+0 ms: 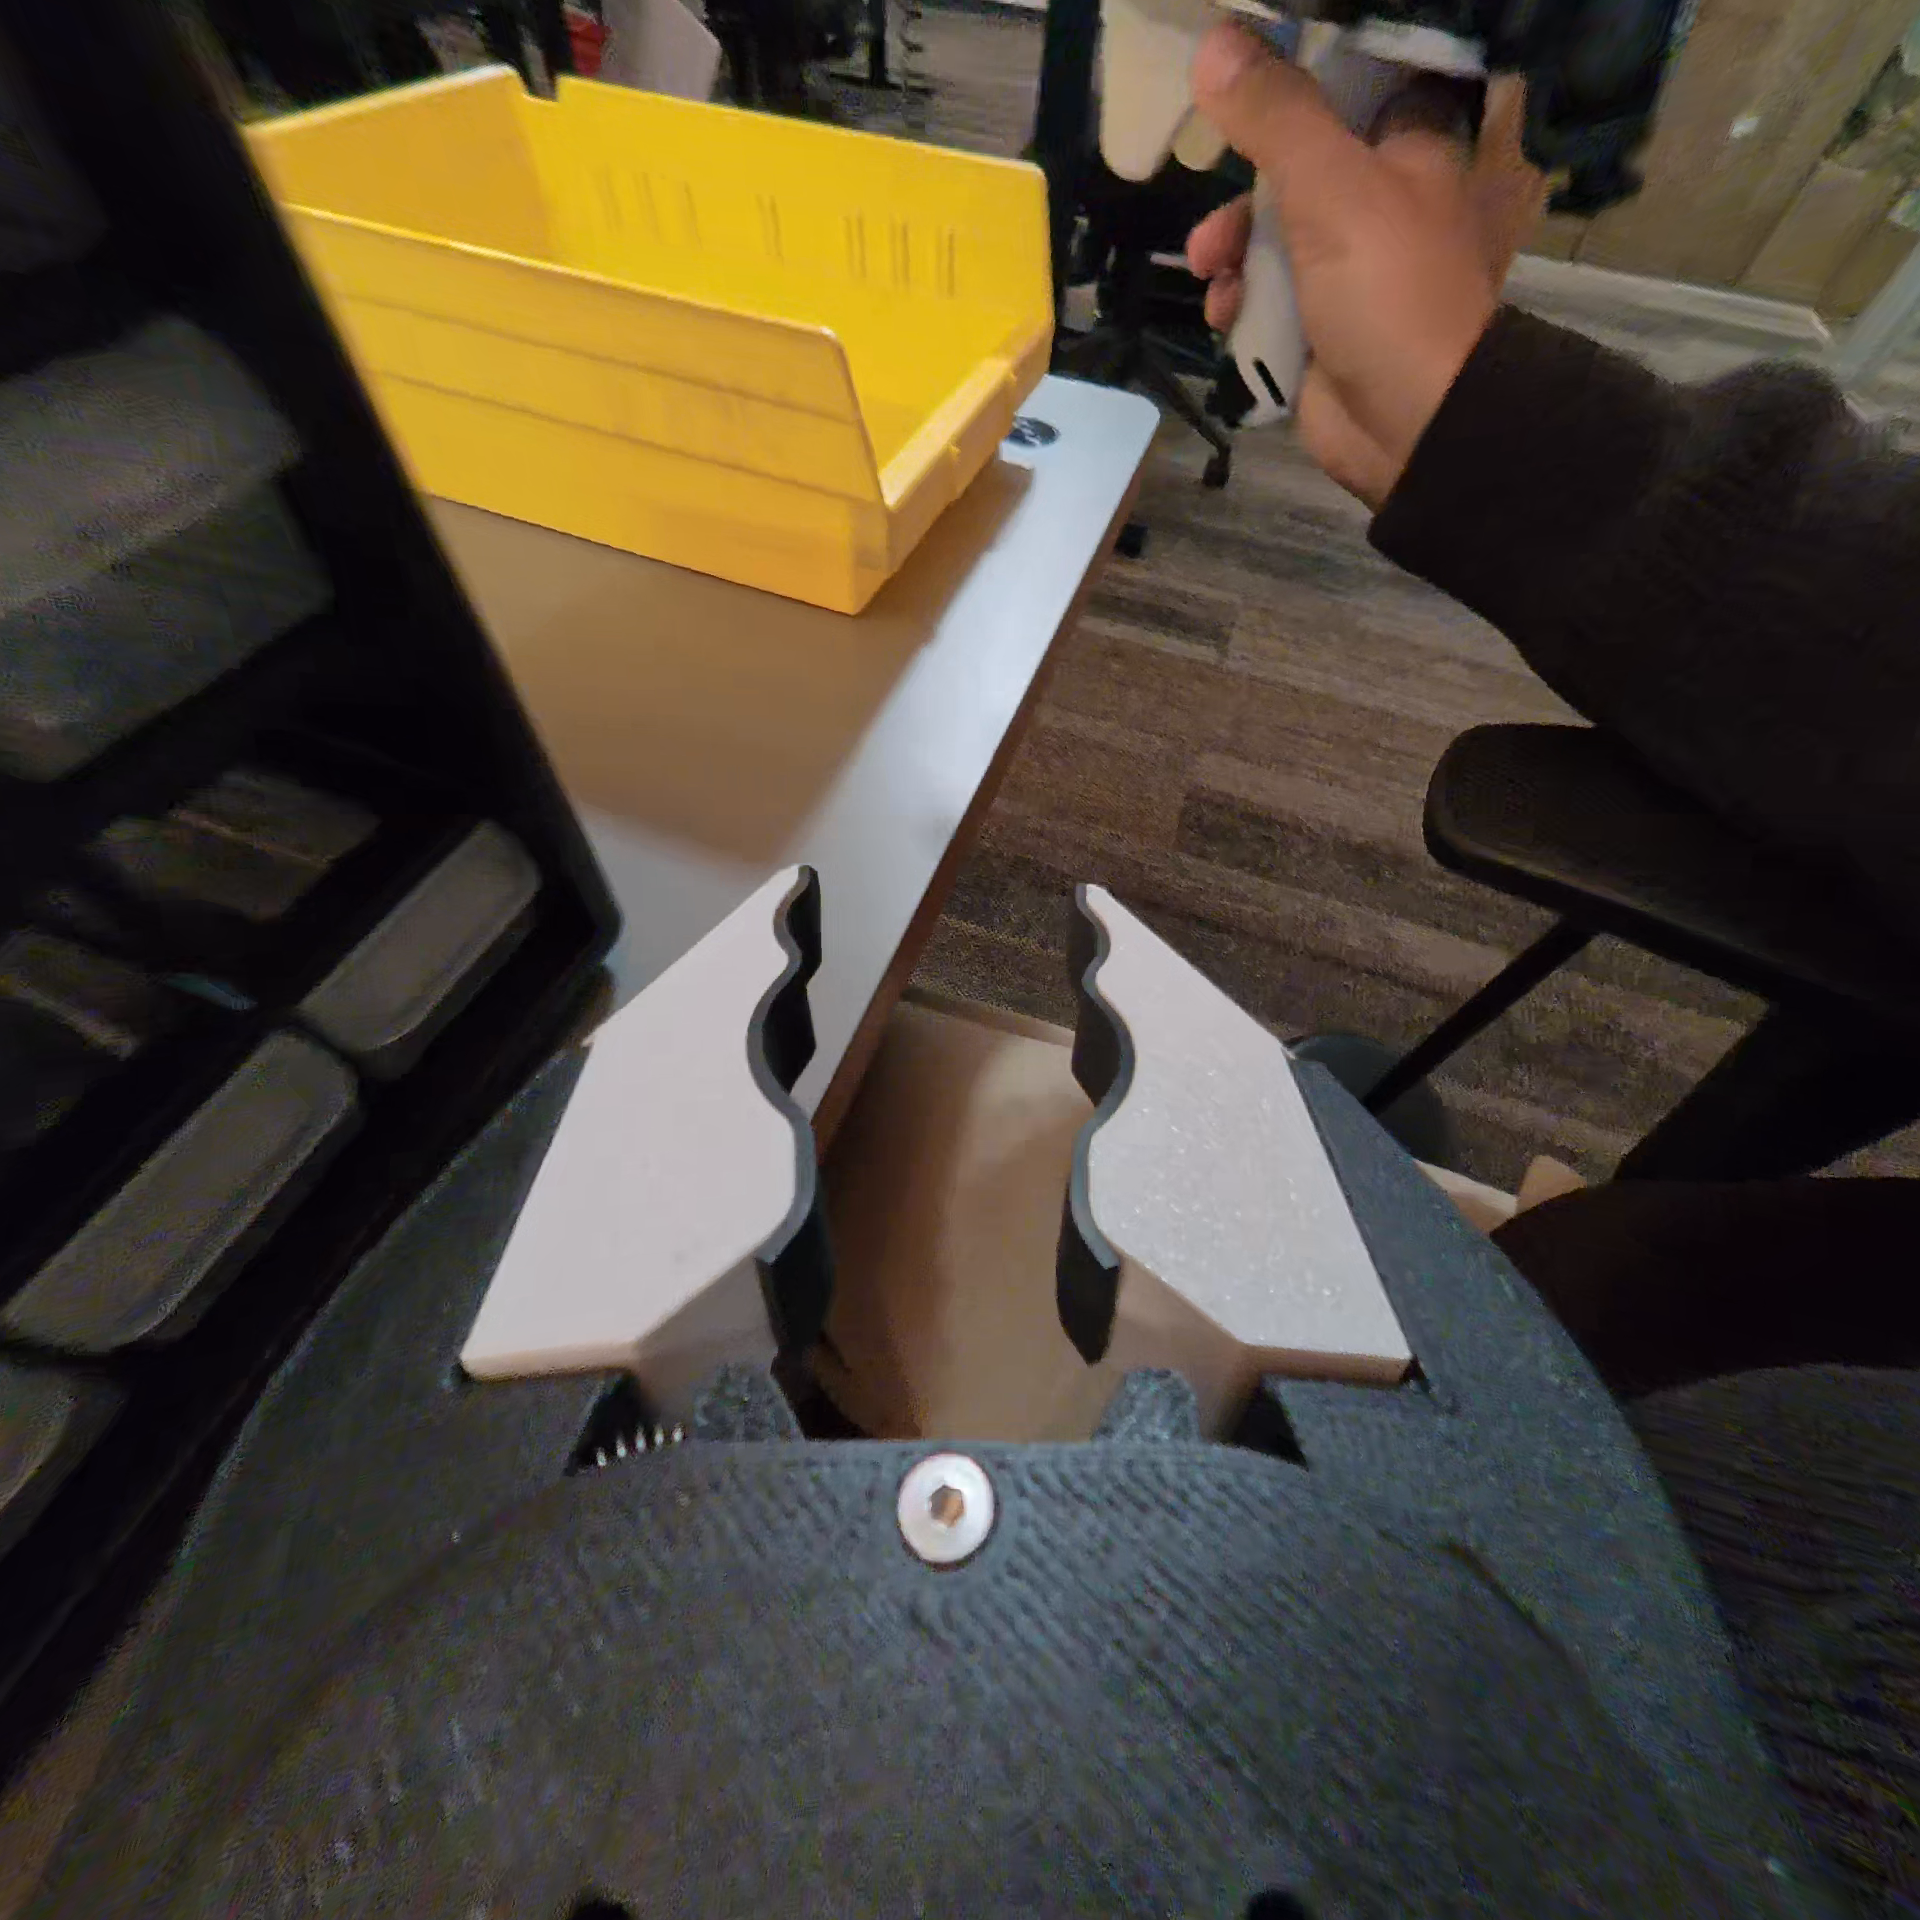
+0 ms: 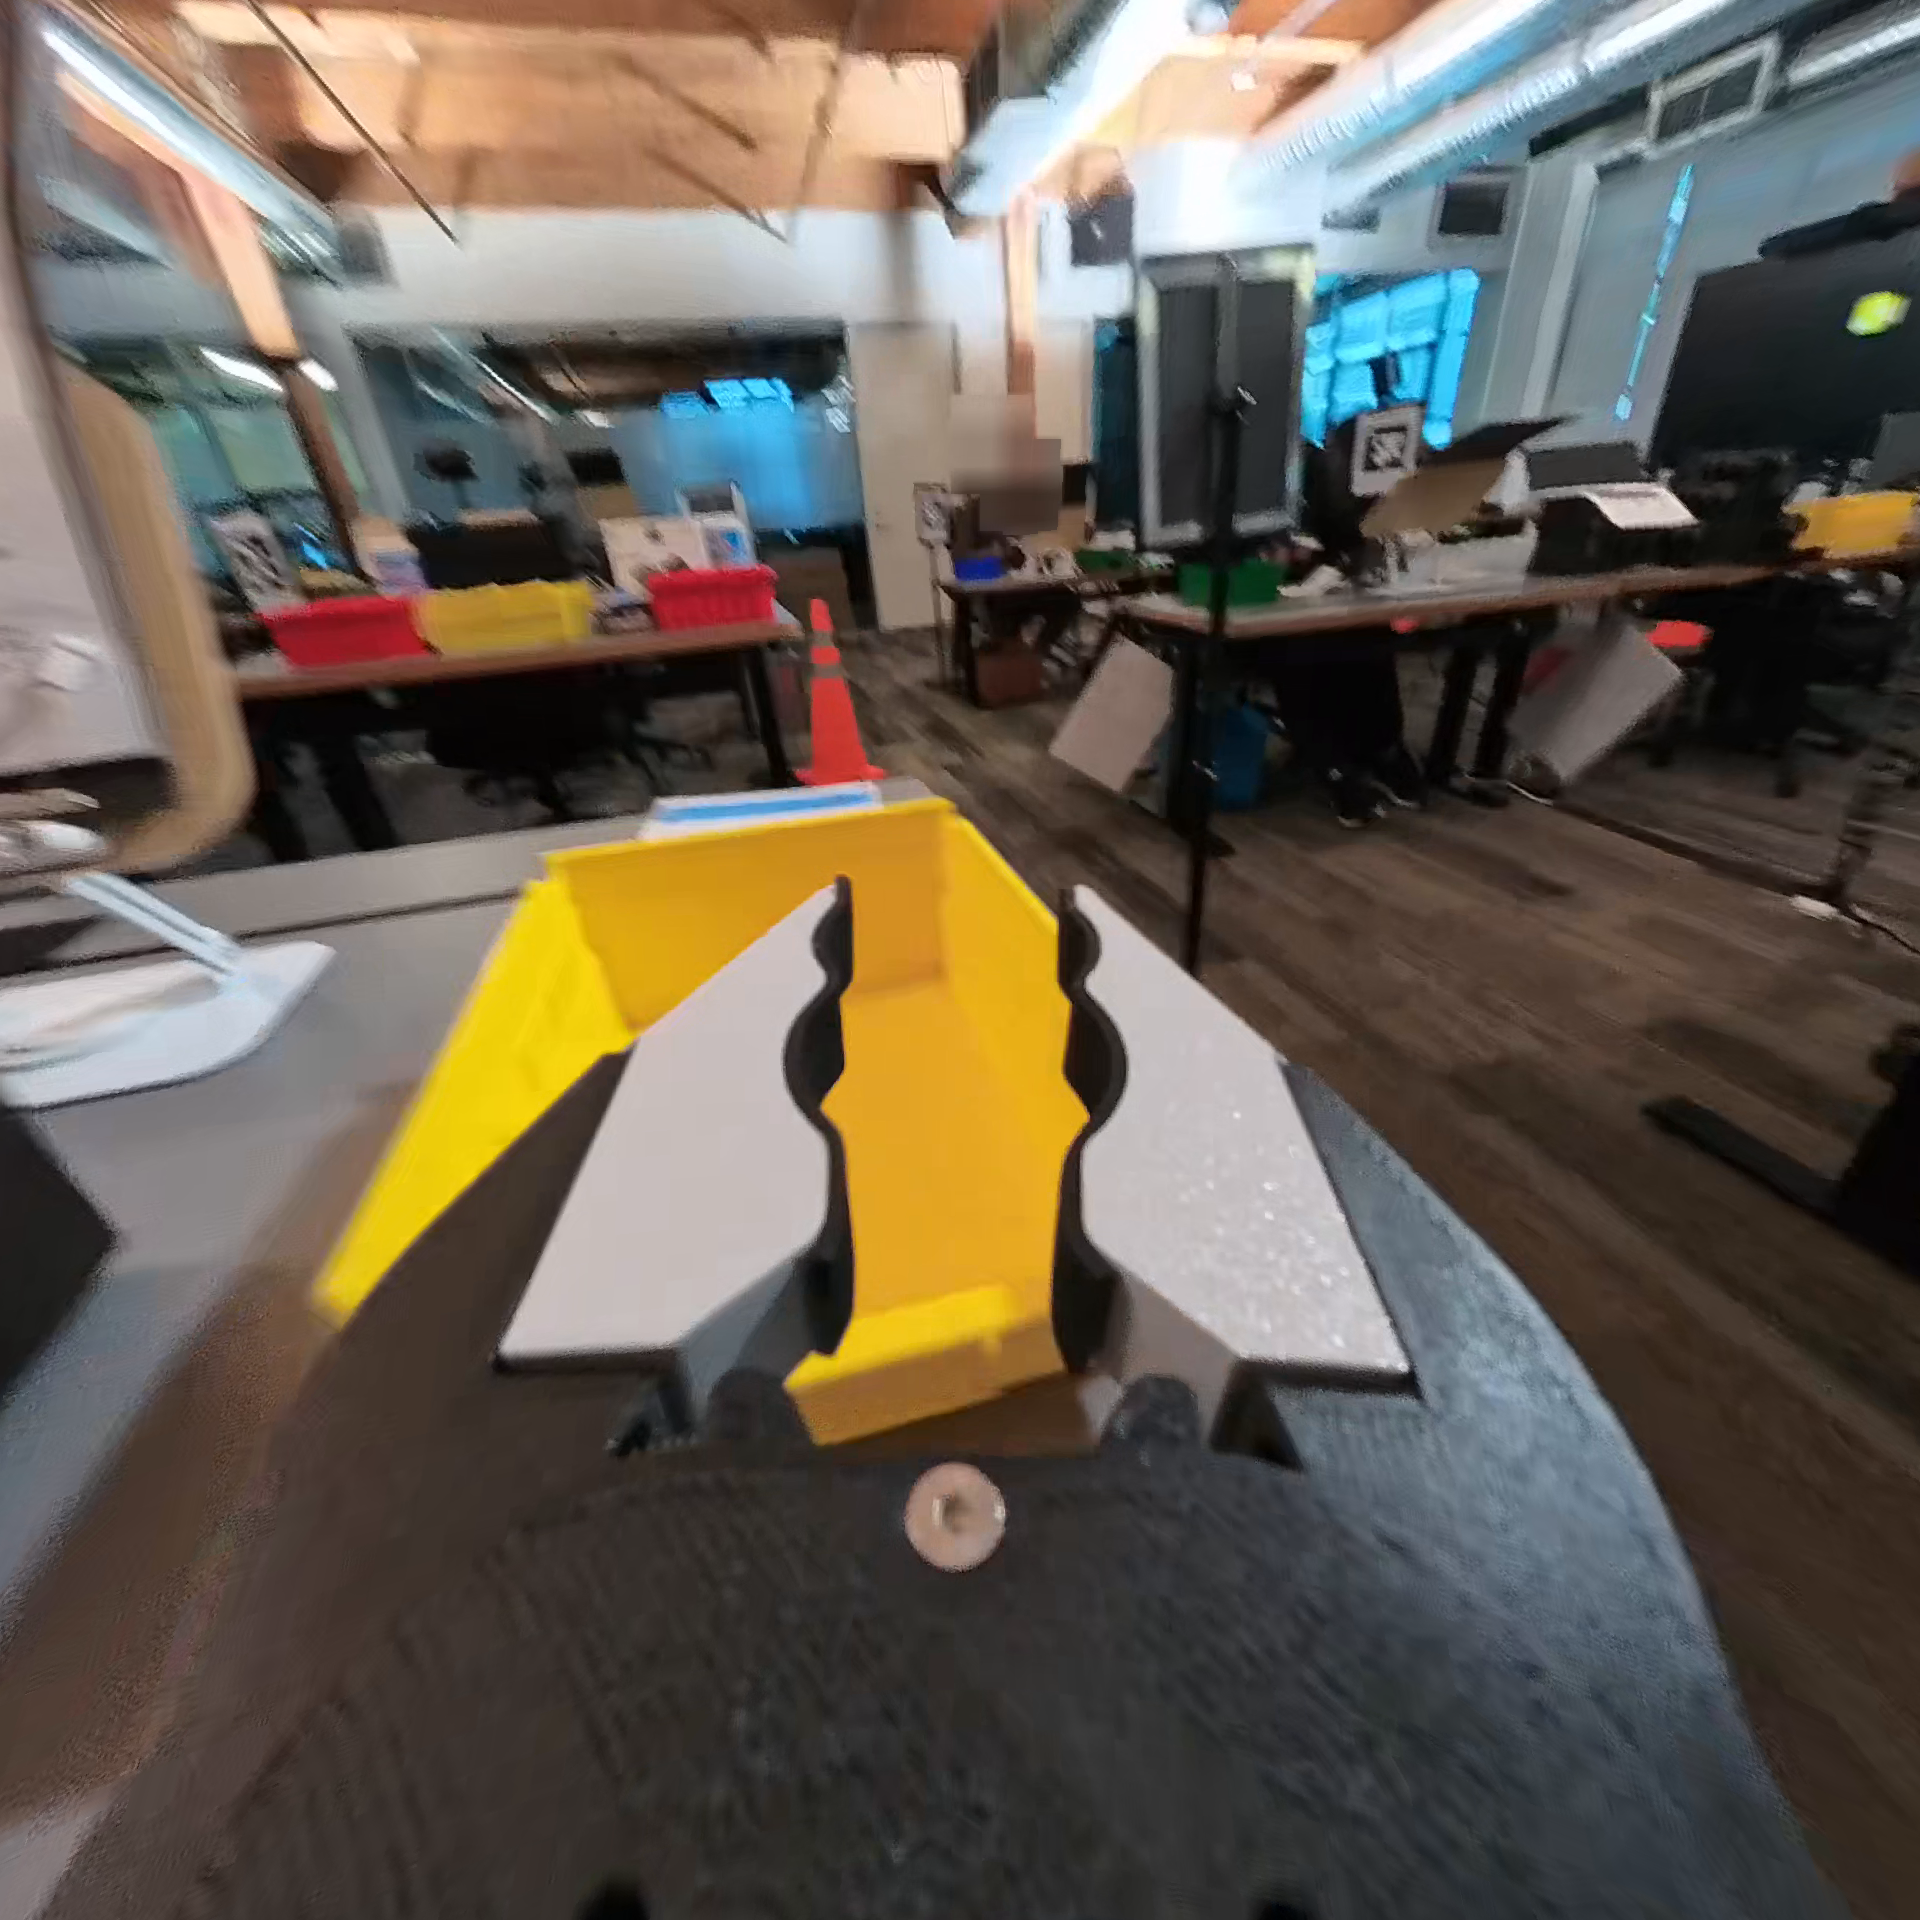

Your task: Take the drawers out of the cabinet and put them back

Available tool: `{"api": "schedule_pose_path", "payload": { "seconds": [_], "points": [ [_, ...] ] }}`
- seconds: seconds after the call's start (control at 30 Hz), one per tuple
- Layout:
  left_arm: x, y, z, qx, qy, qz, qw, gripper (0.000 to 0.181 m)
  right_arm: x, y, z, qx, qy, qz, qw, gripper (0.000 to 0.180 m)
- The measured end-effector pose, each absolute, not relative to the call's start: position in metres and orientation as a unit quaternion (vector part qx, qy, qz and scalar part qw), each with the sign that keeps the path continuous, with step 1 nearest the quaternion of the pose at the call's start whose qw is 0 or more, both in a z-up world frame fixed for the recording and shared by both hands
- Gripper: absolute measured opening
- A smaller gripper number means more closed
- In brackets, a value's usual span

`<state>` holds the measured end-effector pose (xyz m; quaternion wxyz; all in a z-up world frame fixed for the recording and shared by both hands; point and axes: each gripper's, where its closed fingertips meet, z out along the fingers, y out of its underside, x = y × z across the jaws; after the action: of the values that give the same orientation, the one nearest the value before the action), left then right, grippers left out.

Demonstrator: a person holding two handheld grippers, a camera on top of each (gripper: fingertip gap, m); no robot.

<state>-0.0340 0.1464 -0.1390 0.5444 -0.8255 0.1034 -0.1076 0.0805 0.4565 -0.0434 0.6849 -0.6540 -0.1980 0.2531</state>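
Over the near edge of the table [image 1: 727, 707], the left hand-held gripper [image 1: 943, 904] hangs released, its grey fingers [image 1: 665, 1122] spread with nothing between them; through the gap show the table's rim and a tan surface below it. Just to its left stands the black cabinet [image 1: 395, 582], on the table, its front a grid of small compartments. Translucent grey drawers [image 1: 197, 1184] sit in several of them; what they hold is too blurred to tell. Farther along the table, close to its far corner and near the cabinet's side, rests a yellow bin [image 1: 665, 416]: open-topped, with a low cut-down front lip, slotted walls and a bare, empty floor.

To the right, a hand [image 1: 1382, 260] in a dark sleeve grips a white handle raised above the floor, and a black chair armrest [image 1: 1579, 821] juts in beneath that sleeve.

In the right wrist view, the right hand-held gripper [image 2: 954, 899] is likewise slack and wide apart, grasping nothing, poised above the yellow bin [image 2: 914, 1164], whose empty floor fills the space between the fingers. The bin's front lip lies nearest the camera and its back wall stands beyond the fingertips. Beyond the table an orange traffic cone [image 2: 834, 707] stands on the wood floor, and a far table carries red and yellow bins [image 2: 509, 618].
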Motion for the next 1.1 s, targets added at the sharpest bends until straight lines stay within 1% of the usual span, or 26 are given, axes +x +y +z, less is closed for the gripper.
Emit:
{"api": "schedule_pose_path", "payload": {
  "seconds": [0.07,0.13,0.2,0.27,0.33,0.4,0.47,0.53,0.6,0.67,0.77,0.83,0.93,1.1],
  "points": [
    [-0.047,0.130,-0.122,-0.817,0.086,-0.120,0.557,0.045,0.065,0.424,-0.025,-0.621,-0.209,0.303,0.692,0.040],
    [-0.063,0.102,-0.104,-0.804,0.074,-0.135,0.574,0.046,0.044,0.384,-0.016,-0.588,-0.241,0.358,0.684,0.038],
    [-0.089,0.068,-0.098,-0.807,0.036,-0.136,0.574,0.048,0.019,0.344,-0.024,-0.568,-0.287,0.394,0.663,0.034],
    [-0.127,0.030,-0.098,-0.826,-0.013,-0.107,0.553,0.048,-0.004,0.312,-0.038,-0.554,-0.343,0.399,0.646,0.028],
    [-0.183,-0.013,-0.090,-0.841,-0.059,-0.022,0.537,0.048,-0.023,0.293,-0.046,-0.538,-0.397,0.376,0.642,0.027],
    [-0.253,-0.061,-0.074,-0.852,-0.087,0.105,0.506,0.047,-0.035,0.285,-0.046,-0.520,-0.428,0.346,0.653,0.030],
    [-0.327,-0.110,-0.064,-0.862,-0.114,0.216,0.444,0.047,-0.040,0.284,-0.044,-0.516,-0.424,0.330,0.667,0.044],
    [-0.390,-0.154,-0.075,-0.889,-0.142,0.252,0.355,0.047,-0.039,0.287,-0.044,-0.518,-0.414,0.318,0.678,0.052],
    [-0.437,-0.193,-0.104,-0.921,-0.185,0.227,0.258,0.049,-0.037,0.292,-0.042,-0.523,-0.406,0.310,0.683,0.053],
    [-0.468,-0.216,-0.132,-0.936,-0.221,0.185,0.204,0.049,-0.035,0.293,-0.041,-0.526,-0.400,0.316,0.681,0.054],
    [-0.490,-0.220,-0.160,-0.946,-0.212,0.145,0.196,0.040,-0.032,0.296,-0.041,-0.532,-0.395,0.318,0.679,0.053],
    [-0.500,-0.223,-0.174,-0.953,-0.187,0.157,0.181,0.034,-0.030,0.298,-0.042,-0.535,-0.393,0.319,0.676,0.052],
    [-0.511,-0.224,-0.187,-0.957,-0.145,0.189,0.164,0.019,-0.030,0.299,-0.043,-0.540,-0.390,0.326,0.671,0.051],
    [-0.510,-0.228,-0.192,-0.964,-0.140,0.176,0.143,0.014,-0.030,0.301,-0.045,-0.544,-0.392,0.326,0.666,0.049]
  ]
}}
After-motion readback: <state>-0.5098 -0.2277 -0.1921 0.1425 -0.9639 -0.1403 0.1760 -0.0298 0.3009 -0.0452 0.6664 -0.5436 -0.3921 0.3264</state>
